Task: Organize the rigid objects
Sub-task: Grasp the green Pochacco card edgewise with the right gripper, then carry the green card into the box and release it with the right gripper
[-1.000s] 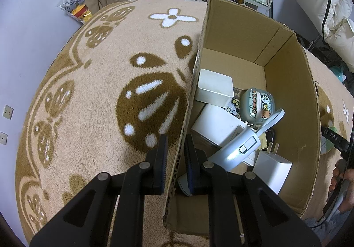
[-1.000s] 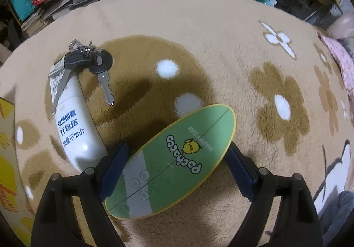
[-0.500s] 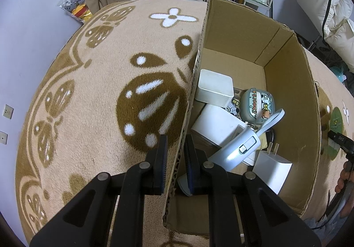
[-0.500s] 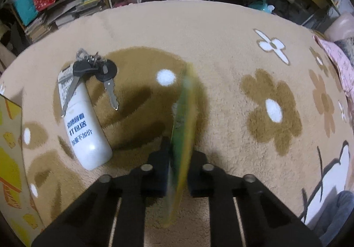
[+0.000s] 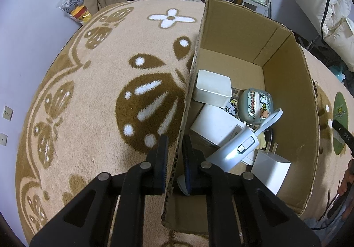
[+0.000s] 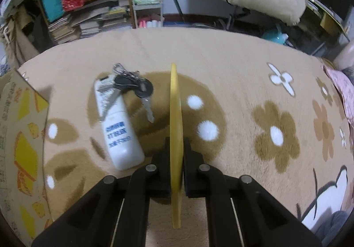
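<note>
On a tan rug (image 6: 232, 65) patterned with brown flowers, the right gripper (image 6: 176, 147) was clenched on a thin yellow-edged oval board (image 6: 176, 114), held edge-on and upright above the pile. Just left of it lay a white bottle (image 6: 120, 131) with a bunch of keys (image 6: 132, 85) resting across its top. The left gripper (image 5: 174, 149) pinched the near wall of an open cardboard box (image 5: 287, 96), which held a white tub (image 5: 213, 88), a white charger (image 5: 271, 168) and other small items.
</note>
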Tool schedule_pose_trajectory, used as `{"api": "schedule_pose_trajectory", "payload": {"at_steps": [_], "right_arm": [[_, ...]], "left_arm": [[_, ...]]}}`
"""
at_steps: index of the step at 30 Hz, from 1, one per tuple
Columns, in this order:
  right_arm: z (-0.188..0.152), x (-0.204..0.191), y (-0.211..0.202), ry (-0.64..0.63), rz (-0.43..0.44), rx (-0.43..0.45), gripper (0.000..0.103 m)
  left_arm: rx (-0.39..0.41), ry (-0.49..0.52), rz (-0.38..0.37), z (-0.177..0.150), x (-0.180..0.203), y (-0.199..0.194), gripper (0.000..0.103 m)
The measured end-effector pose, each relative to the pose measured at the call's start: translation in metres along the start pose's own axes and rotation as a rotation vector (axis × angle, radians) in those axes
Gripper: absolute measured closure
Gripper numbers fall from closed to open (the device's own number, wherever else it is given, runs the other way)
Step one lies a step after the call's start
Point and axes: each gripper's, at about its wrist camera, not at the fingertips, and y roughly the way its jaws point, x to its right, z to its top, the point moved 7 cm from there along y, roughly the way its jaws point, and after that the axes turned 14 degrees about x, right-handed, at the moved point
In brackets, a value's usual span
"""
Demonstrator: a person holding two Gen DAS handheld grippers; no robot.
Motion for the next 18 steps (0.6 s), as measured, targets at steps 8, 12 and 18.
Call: {"api": "schedule_pose_trajectory", "payload": {"at_steps": [8,12,18], "right_arm": [[0.013,-0.019,-0.021,0.003,0.086,0.024,0.094],[0.034,-0.039,-0.047,-0.035,0.134,0.112,0.094],[0.058,-0.070,-0.086,-0.075,0.199,0.212,0.094]], "left_arm": [[0.006,0.001,-0.001,0.002,0.002,-0.001,0.093],[0.004,0.007,-0.001,0.002,0.002,0.000,0.093],[0.001,-0.006,-0.010,0.002,0.001,0.001,0.093]]}}
